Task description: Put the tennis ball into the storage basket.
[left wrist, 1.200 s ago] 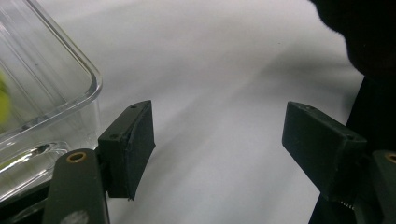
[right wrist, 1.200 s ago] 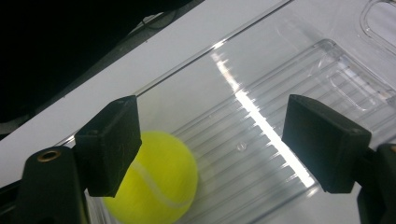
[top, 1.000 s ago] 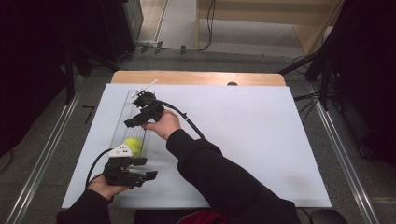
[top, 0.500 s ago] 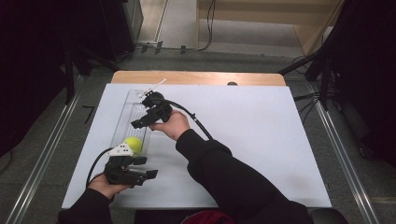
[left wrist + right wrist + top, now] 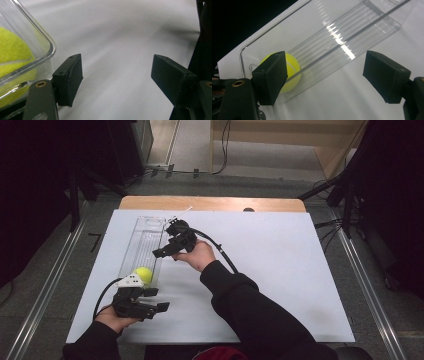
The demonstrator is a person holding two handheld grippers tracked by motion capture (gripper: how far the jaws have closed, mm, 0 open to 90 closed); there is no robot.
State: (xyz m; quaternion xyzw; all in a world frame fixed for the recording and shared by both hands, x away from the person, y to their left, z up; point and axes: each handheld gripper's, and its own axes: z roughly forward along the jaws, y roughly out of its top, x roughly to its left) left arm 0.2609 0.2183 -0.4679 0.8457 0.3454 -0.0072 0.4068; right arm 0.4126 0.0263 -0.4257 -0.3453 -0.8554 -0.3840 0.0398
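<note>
A yellow tennis ball [image 5: 144, 274] lies at the near end of a long clear plastic tray [image 5: 141, 237] on the white table. My left gripper [image 5: 156, 300] rests just in front of that end, open, with nothing between its jaws. In the left gripper view the ball [image 5: 12, 57] sits behind the tray's rounded corner [image 5: 48, 46], left of my open left gripper [image 5: 117, 75]. My right gripper [image 5: 162, 247] hovers over the tray's right edge, open and empty. In the right gripper view, my right gripper [image 5: 324, 72] looks down on the tray [image 5: 352, 35] and the ball [image 5: 293, 68].
The white sheet [image 5: 280, 270] covers the table, with bare room to the right of the tray. A wooden edge [image 5: 210, 202] runs along the far side. Metal rails [image 5: 367, 285] flank the table. A cable [image 5: 222, 252] trails from the right gripper.
My right gripper and hand have shifted a little to the right, off the tray's middle toward its right edge. The left gripper and the ball have stayed put.
</note>
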